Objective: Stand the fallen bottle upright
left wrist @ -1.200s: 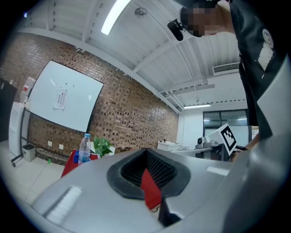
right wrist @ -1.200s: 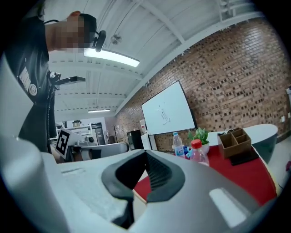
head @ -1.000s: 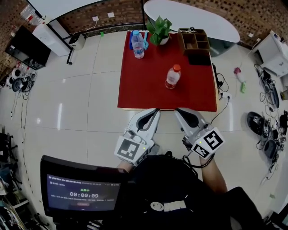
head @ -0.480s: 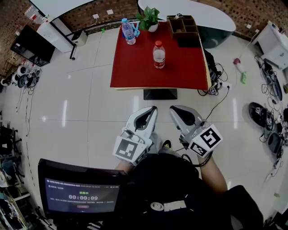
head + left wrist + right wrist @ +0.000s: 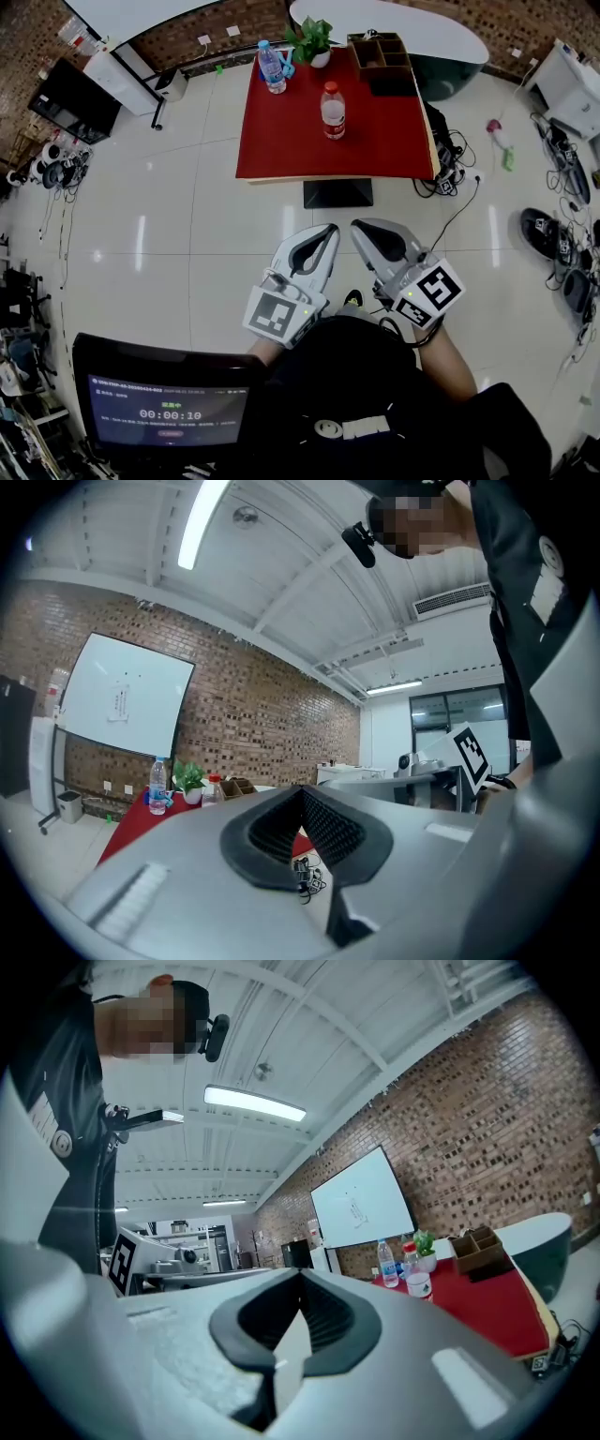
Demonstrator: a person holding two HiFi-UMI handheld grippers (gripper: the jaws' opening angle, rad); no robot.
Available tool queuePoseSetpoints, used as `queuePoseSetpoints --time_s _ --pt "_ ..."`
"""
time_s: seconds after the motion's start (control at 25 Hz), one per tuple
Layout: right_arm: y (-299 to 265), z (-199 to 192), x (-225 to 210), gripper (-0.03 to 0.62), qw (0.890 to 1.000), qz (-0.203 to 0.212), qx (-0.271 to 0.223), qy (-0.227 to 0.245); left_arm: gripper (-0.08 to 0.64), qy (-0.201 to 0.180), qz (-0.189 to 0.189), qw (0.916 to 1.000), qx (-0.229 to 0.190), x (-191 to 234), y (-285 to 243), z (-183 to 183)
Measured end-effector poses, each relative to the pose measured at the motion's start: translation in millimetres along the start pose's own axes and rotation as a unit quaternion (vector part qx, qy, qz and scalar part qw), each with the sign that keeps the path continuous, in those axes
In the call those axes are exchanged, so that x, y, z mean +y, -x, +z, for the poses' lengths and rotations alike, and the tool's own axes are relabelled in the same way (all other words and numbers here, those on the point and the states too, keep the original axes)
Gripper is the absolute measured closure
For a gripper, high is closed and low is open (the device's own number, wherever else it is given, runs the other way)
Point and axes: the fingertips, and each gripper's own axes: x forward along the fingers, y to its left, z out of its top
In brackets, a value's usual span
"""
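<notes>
The table (image 5: 281, 150) top looks matt red, like cloth, and the floor (image 5: 141, 234) is glossy tile. The red-capped bottle (image 5: 332, 110) is clear plastic. At the table's one o'clock, the box (image 5: 380, 58) looks wooden. The left gripper (image 5: 324, 234) and right gripper (image 5: 364, 232) have smooth matt grey shells and ribbed black pads (image 5: 328, 827).

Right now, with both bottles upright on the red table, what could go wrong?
The red-capped bottle stands alone mid-table; a bump to the red table could tip it.
The blue-labelled bottle stands near the far corner and could fall off.
Cables lie on the floor right of the table: a trip hazard.
</notes>
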Motion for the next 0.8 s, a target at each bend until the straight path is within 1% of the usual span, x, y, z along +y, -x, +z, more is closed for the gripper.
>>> queuePoseSetpoints --time_s 0.16,0.28,0.4,0.56,0.68,0.8 --pt "-8.8 -11.8 11.0 0.590 1.000 -0.021 0.018 -0.002 0.552 0.013 -0.010 0.9999 0.000 10.5 6.5 1.8" --pt "-22.2 -18.0 20.2 0.590 0.999 -0.025 0.026 0.003 0.552 0.021 -0.010 0.9997 -0.008 24.8 13.1 3.3" --pt "-29.6 -15.8 24.2 0.590 0.999 -0.027 0.022 -0.005 0.552 0.025 -0.019 0.9994 -0.013 28.8 18.1 1.5" --pt "-33.5 -13.2 24.0 0.589 0.999 -0.028 0.022 -0.001 0.552 0.033 -0.005 0.9994 -0.005 37.6 17.9 2.3" --pt "-36.1 -12.9 22.1 0.591 0.999 -0.026 0.020 -0.004 0.553 0.027 -0.009 0.9995 -0.014 40.3 16.9 4.5" --pt "-38.0 -15.4 19.6 0.591 0.999 -0.026 0.027 -0.001 0.552 0.029 -0.006 0.9995 -0.011 41.9 15.0 4.7"
